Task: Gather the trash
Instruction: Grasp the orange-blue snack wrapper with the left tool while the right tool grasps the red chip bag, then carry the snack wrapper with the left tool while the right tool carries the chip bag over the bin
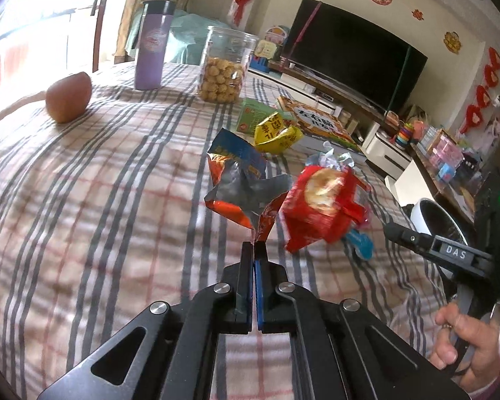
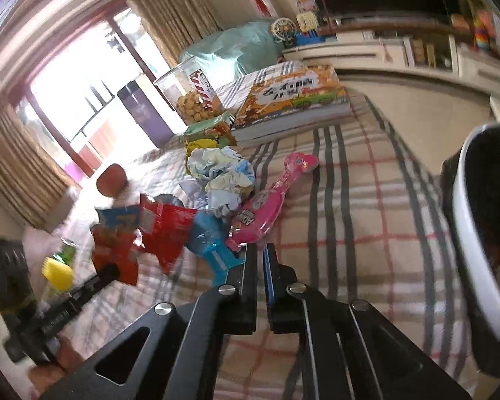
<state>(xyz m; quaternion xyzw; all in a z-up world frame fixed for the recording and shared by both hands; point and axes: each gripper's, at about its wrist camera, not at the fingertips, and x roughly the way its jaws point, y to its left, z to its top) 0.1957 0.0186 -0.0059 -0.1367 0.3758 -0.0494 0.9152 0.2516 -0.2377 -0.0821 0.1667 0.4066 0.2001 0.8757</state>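
Trash, a crinkly foil snack wrapper (image 1: pixel 246 183), is dangling above the plaid counter (image 1: pixel 100 173) from my left hand-held gripper (image 1: pixel 254 245), which is pinching its light, slippery corner, while my right hand-held gripper (image 2: pixel 261 250) is clenched beside the blue wrapper (image 2: pixel 213 250).

An orange-and-silver wrapper (image 1: pixel 246 186), torn open and crumpled, hangs upright from the tips of the left gripper (image 1: pixel 253 243), pinched by its lower corner. Just right of it a red snack bag (image 1: pixel 320 203) tilts off the cloth, a blue wrapper (image 1: pixel 360 243) under its far edge. A pink packet (image 2: pixel 270 200) lies flat straight ahead of the right gripper (image 2: pixel 260 250), crumpled paper (image 2: pixel 220 173) beyond it to the left, and a yellow wrapper (image 1: pixel 275 131) farther ahead of the left gripper.
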